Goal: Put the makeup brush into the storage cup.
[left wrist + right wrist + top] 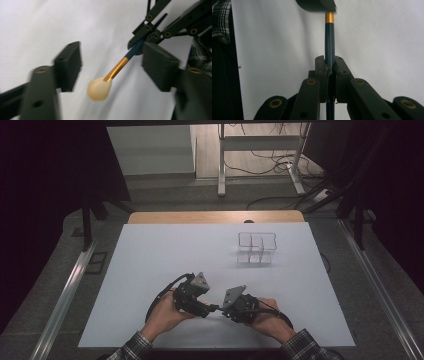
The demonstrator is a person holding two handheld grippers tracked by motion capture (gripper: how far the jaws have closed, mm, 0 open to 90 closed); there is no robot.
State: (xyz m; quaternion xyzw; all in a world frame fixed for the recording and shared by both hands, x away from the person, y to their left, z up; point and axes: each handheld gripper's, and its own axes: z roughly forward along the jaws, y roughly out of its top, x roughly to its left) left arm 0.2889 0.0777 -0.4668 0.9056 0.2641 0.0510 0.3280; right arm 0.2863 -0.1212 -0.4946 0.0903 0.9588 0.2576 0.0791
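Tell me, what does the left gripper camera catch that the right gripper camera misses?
The left gripper view shows the brush with its pale bristle head, hanging between the left gripper's wide-apart jaws. The right gripper view shows the right gripper clamped on the dark blue handle. Both show the gold ferrule and the white table.

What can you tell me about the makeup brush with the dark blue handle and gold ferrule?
The makeup brush has a slim dark blue handle, a shiny gold metal-looking ferrule and a rounded, fluffy head of pale cream bristles. It is held above the white table sheet, its head clear of the sheet. The right gripper is clamped shut on the blue handle. The head hangs between the jaws of the left gripper, which stand apart on either side and do not touch it. The brush looks clean and intact.
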